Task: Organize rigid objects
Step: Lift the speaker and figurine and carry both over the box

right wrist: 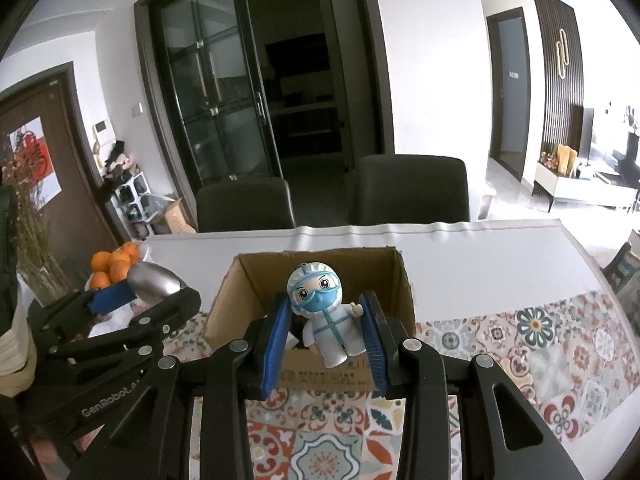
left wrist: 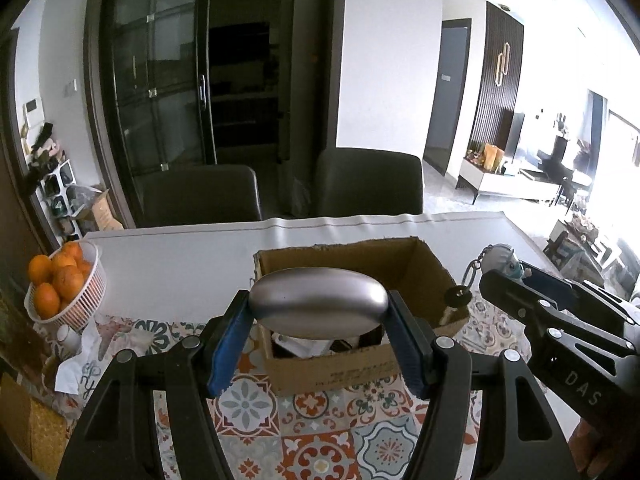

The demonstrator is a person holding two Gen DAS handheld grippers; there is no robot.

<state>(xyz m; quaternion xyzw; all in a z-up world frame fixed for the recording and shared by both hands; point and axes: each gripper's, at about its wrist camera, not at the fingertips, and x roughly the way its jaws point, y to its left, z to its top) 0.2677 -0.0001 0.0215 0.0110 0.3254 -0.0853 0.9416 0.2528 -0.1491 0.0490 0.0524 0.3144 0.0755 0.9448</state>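
The left gripper [left wrist: 319,312] clamps a smooth silver oval [left wrist: 319,303] between its blue pads [left wrist: 230,344], the oval's long axis running side to side from pad to pad, held above the near wall of the open box [left wrist: 344,372]. The right gripper [right wrist: 327,326] grips a small figurine [right wrist: 325,314] in white suit, blue mask and goggles; it stands nearly upright, head up, facing the camera, over the box's near edge. In the left view its keychain [left wrist: 470,276] hangs beside the box. The box sits on a patterned tablecloth [right wrist: 560,344]. A basket of oranges [left wrist: 68,292] stands at the left, well apart from the box.
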